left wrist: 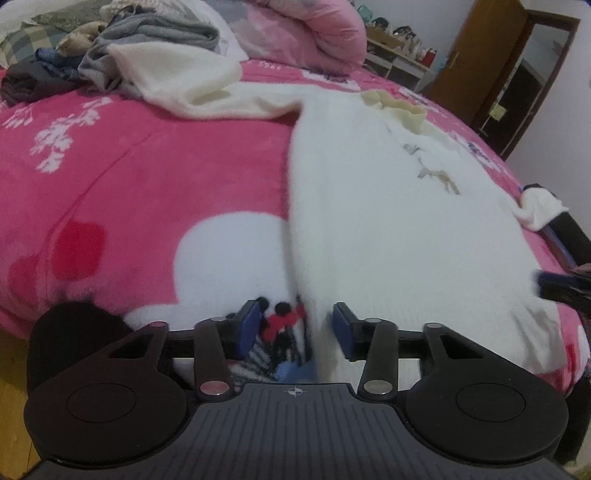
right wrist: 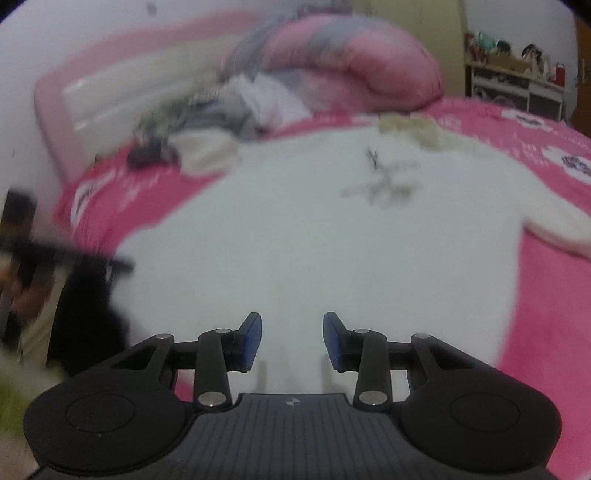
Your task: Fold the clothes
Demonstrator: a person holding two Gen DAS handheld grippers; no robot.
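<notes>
Left claw (left wrist: pixel 295 332) released, jaws apart, straddling the left hem edge of the white sweater (left wrist: pixel 388 221); nothing pinched. Right claw (right wrist: pixel 291 341) also released, jaws apart, over the sweater's hem, holding nothing; right view blurred. Sweater lies spread flat, front up, on the pink bed blanket (left wrist: pixel 147 166), collar (left wrist: pixel 399 107) at the far end, one sleeve (left wrist: pixel 207 92) stretched out left, the other sleeve (right wrist: pixel 554 229) out right. No fold visible in it. Judgement: both claws at the hem, likely set to pinch it; next needs each claw closing on a hem corner through both layers, pads low to the blanket. Fabric fuzzy, soft knit, limp; blanket plush fleece. Far back a heap of other clothes (left wrist: pixel 122 48), pink quilt roll (left wrist: pixel 314 29)
</notes>
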